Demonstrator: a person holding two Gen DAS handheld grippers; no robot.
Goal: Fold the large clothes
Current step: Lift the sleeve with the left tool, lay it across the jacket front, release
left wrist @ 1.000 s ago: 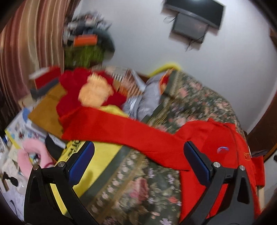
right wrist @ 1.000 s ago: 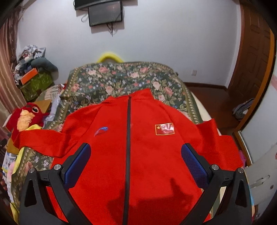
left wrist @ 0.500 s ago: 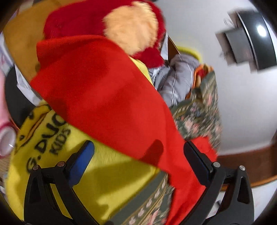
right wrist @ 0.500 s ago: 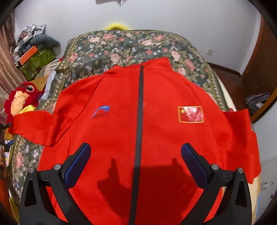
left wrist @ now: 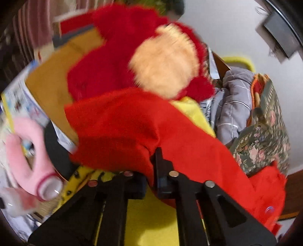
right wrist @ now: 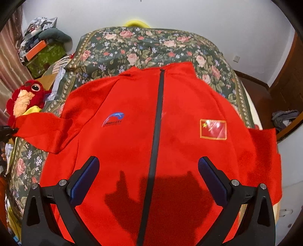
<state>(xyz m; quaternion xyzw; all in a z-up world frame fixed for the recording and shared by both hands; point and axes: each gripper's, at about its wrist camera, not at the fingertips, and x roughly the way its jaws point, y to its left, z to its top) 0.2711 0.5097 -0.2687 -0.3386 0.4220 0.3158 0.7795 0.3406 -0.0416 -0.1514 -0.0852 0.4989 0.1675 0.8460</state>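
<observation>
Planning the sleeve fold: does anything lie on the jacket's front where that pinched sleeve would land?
Nothing visible does. The left gripper, its jaws just closed, pinches the sleeve off the bed's edge. The jacket front is bare; the open right gripper only hovers above it.

My bed [right wrist: 151,45] wears a dark floral cover beneath a plain white wall [right wrist: 189,17]. A striped curtain [right wrist: 9,62] hangs at one side, a wooden door [right wrist: 287,79] at the other.
</observation>
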